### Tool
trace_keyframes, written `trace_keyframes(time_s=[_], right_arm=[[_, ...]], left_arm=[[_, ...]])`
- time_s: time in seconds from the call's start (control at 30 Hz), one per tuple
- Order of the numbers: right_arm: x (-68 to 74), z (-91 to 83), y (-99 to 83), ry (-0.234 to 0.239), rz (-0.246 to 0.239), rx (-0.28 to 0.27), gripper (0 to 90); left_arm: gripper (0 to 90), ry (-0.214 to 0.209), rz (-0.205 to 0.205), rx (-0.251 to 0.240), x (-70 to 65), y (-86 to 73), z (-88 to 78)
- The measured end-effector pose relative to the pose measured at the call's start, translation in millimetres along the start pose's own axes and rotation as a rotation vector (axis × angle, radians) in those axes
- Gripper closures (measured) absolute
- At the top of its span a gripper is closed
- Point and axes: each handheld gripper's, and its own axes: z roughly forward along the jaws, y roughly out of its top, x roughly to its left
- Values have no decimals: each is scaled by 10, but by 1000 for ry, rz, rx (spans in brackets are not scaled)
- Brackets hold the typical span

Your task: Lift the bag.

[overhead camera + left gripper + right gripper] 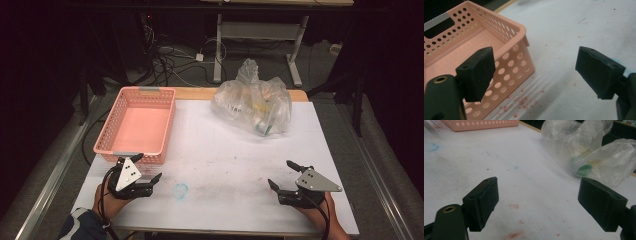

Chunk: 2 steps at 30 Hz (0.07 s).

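On the white table (225, 145), a pink perforated basket (135, 125) sits toward ten o'clock, and a clear plastic bag (252, 102) holding small items, one with a green part, lies toward one o'clock near the far edge. The left hand-held gripper (148, 169) rests at seven o'clock, just beside the basket's near corner, its jaws spread wide with nothing between them. The right hand-held gripper (282, 174) rests at five o'clock, jaws likewise apart and empty, well apart from the bag. A faint blue scribble (181, 190) marks the table near six o'clock, and red crumbs (522, 102) lie beside the basket wall.
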Motion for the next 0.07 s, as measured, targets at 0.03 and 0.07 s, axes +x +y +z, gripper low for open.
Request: trace_keyframes(time_s=[0.03,0.07], right_arm=[[-4,5,0,0,1,0,179],[-3,9,1,-4,2,1,179]], left_arm=[[158,-1,0,0,0,2,2],[158,-2,2,2,0,5,6]])
